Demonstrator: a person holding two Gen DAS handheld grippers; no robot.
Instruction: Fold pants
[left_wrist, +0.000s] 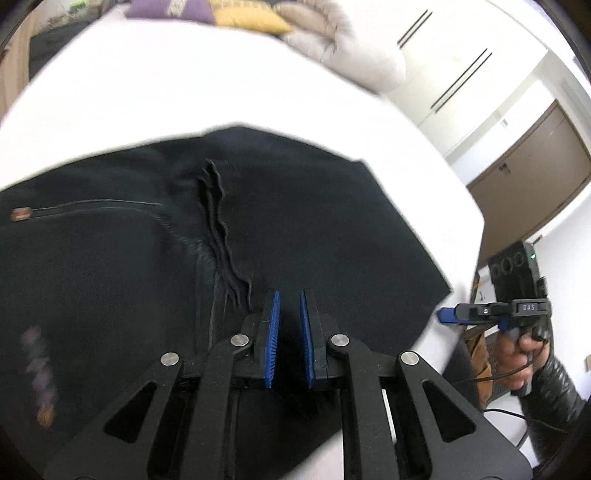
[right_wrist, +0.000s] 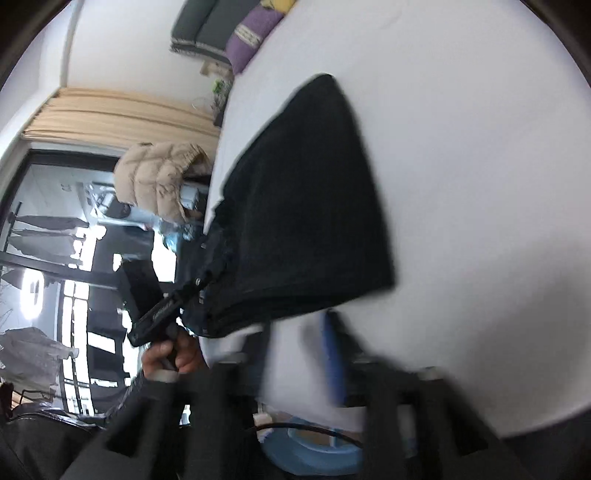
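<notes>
Left wrist view: your black pants (left_wrist: 258, 229) fill the middle and left of the frame, lying on a white bed (left_wrist: 184, 85), with a wavy drawstring (left_wrist: 218, 229) running down toward the lower centre. Your left gripper (left_wrist: 289, 332) sits at the bottom centre, its blue pads (left_wrist: 272, 339) drawn close together with dark cloth between them, clenched on the pants. At the right edge, your right gripper (left_wrist: 448, 315) points left at the bed's edge, held in your right hand (left_wrist: 524, 350).

In the right wrist view, blurred, the pants (right_wrist: 310, 206) lie folded in layers across the centre. The right gripper (right_wrist: 295, 354) at the bottom stands released, nothing between its jaws. Your left hand (right_wrist: 170, 354) shows at lower left.
</notes>
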